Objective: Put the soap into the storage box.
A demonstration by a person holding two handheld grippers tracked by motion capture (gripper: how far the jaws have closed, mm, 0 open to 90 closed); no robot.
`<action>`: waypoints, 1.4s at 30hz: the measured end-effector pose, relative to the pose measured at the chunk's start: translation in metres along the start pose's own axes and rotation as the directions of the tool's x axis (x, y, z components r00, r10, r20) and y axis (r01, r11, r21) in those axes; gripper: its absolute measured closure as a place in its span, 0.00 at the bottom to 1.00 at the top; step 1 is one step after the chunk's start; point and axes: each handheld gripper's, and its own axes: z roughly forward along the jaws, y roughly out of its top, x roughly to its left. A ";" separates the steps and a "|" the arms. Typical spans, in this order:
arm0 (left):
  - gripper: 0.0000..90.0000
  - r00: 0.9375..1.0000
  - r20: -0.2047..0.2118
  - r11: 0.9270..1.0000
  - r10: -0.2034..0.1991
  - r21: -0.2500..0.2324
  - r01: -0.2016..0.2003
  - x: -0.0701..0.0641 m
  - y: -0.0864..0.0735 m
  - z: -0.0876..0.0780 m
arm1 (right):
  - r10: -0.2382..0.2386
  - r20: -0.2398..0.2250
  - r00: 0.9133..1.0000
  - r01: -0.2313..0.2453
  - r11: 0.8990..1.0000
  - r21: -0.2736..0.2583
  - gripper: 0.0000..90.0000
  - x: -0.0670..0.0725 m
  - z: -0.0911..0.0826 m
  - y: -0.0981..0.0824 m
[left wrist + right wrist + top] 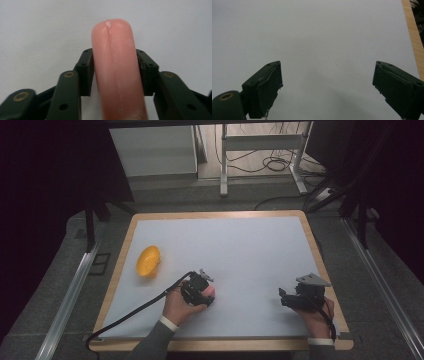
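Note:
A pink sausage [116,70] lies lengthwise between the two black jaws of my left gripper [115,56], and both pads press against its sides. In the high view that left gripper [204,289] sits low over the white mat at centre front, a pink end of the sausage [211,292] showing beside the hand. My right gripper [284,298] rests near the mat's right front; in its own view the right gripper [327,77] has its jaws wide apart over bare white surface with nothing between them.
A yellow bowl [148,261] lies tipped on the left part of the white mat [225,240]. The wooden table rim [320,260] frames the mat. A black cable [135,312] trails from the left gripper off the front left corner.

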 end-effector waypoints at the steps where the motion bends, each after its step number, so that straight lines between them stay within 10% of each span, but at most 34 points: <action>1: 0.65 1.000 -0.003 1.000 -0.003 -0.015 0.003 0.001 -0.001 -0.001 | 0.000 -0.001 1.000 0.000 1.000 0.001 0.10 0.000 0.000 0.000; 42: 0.67 0.999 -0.025 0.994 -0.029 -0.104 0.026 0.025 -0.009 -0.035 | 0.004 0.012 1.000 -0.004 1.000 0.004 0.10 -0.001 0.000 -0.001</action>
